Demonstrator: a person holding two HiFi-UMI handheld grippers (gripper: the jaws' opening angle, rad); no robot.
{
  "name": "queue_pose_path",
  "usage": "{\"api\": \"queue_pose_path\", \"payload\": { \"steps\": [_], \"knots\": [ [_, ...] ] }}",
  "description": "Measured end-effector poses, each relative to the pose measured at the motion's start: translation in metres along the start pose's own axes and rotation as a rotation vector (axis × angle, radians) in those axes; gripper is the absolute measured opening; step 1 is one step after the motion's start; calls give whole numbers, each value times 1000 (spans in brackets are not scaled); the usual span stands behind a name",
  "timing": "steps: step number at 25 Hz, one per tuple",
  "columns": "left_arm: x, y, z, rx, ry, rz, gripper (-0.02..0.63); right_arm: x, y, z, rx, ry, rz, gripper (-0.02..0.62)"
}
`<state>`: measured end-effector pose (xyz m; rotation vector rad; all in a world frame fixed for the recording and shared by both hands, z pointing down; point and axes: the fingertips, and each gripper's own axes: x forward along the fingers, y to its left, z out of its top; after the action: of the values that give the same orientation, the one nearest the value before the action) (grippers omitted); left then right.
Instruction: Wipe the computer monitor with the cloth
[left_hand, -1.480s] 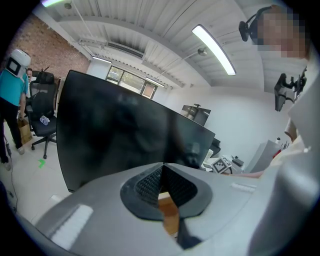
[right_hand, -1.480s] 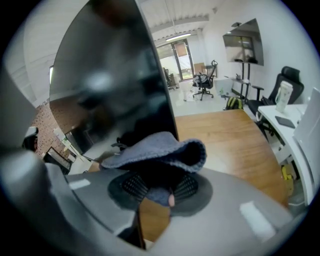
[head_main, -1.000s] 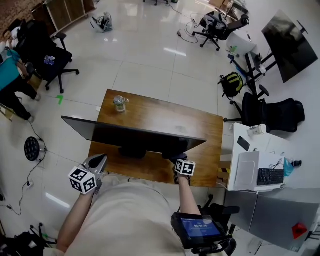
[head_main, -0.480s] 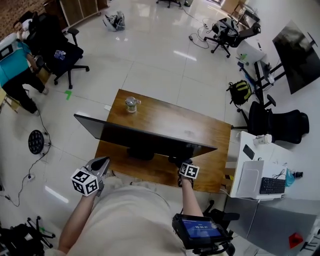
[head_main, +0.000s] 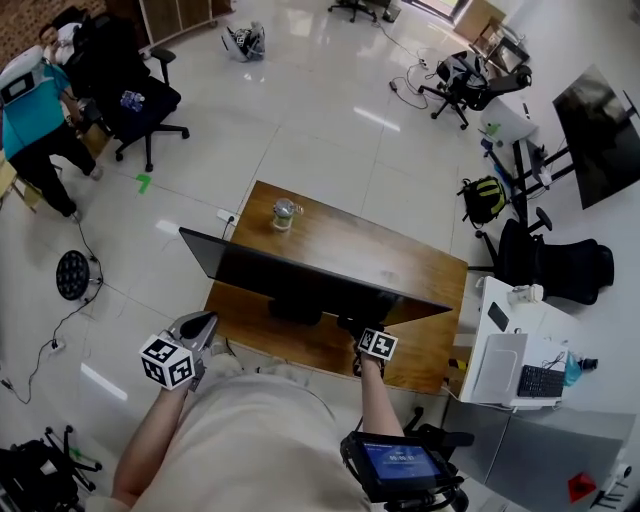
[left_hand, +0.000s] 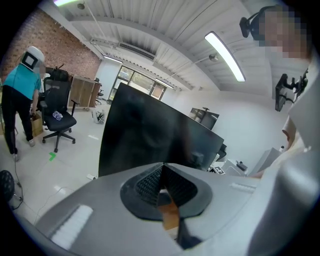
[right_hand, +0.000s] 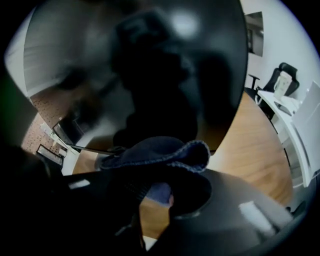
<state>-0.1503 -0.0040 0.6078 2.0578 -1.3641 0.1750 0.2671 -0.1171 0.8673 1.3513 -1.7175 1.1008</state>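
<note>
Pinching cloth (right_hand: 160, 152) in right gripper (right_hand: 156, 192) fingers, forearm extended toward monitor (head_main: 290, 272); left gripper (left_hand: 162, 175) fingers closed, empty.

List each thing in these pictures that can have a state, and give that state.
monitor: upright on the table, dark.
cloth: bunched, pinched in the right gripper's jaws.
right gripper: shut on the cloth, close to the monitor.
left gripper: shut, empty.
jar: upright behind the monitor.
</note>
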Motion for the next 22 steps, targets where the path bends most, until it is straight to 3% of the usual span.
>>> {"api": "queue_pose_path", "payload": {
  "steps": [22],
  "knots": [
    [-64,79,-4,-68,-42,27,-8,26,122,-6,-99,43,48,97]
  ]
}}
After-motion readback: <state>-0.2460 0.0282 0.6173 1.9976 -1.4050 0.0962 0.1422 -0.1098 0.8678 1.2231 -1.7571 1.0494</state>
